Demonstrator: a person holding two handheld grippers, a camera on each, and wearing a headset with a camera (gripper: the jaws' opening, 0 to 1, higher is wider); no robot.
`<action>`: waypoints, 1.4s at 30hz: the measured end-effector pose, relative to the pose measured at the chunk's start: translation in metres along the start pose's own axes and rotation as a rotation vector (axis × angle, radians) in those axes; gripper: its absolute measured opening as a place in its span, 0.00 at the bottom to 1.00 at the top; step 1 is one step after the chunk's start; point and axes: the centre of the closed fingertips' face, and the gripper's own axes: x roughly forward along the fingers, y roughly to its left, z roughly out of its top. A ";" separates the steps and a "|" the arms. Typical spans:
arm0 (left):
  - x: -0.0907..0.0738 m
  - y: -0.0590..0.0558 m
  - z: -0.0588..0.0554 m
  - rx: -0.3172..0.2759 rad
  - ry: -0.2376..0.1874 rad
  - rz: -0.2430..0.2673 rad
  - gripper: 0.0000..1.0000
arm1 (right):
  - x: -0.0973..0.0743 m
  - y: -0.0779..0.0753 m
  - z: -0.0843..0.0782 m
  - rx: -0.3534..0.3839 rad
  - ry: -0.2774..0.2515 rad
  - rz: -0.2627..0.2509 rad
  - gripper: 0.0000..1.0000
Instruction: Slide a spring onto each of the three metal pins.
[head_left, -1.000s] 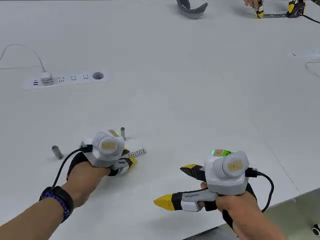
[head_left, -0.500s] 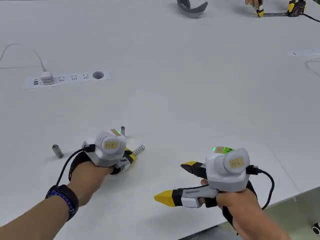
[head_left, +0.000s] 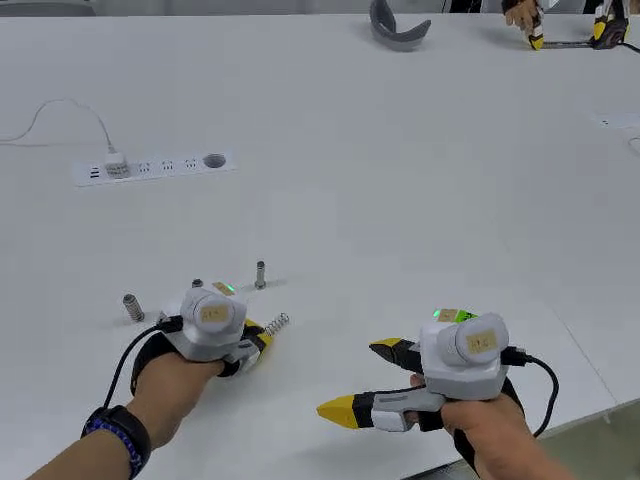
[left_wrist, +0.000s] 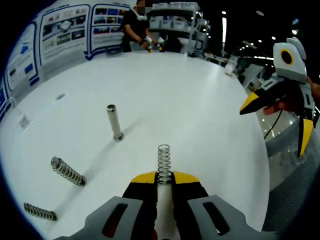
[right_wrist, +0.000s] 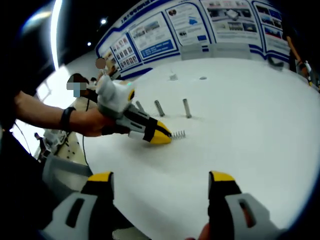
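The left tongs (left_wrist: 159, 176) are clamped on a spring (left_wrist: 163, 160) at lower centre, with a bare pin (left_wrist: 114, 122) standing up-left of it. The right tongs (right_wrist: 160, 182) gape apart. The writing on the posters (right_wrist: 157, 37) is too small to read.

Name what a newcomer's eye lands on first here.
First, the left gripper, its yellow-tipped jaws shut on a small spring that sticks out forward. Just beyond it stands a bare metal pin, upright on the white table. Off to the right, the right gripper hovers wide open.
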 end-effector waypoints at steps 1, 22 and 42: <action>-0.003 0.001 -0.003 -0.006 -0.001 0.005 0.10 | 0.001 0.001 -0.001 -0.001 0.002 0.002 0.79; -0.061 0.002 -0.040 -0.033 -0.021 0.060 0.10 | 0.009 0.013 -0.007 -0.005 0.022 0.046 0.77; -0.114 -0.006 -0.057 -0.098 -0.068 0.136 0.10 | 0.026 0.036 0.002 0.010 0.011 0.144 0.74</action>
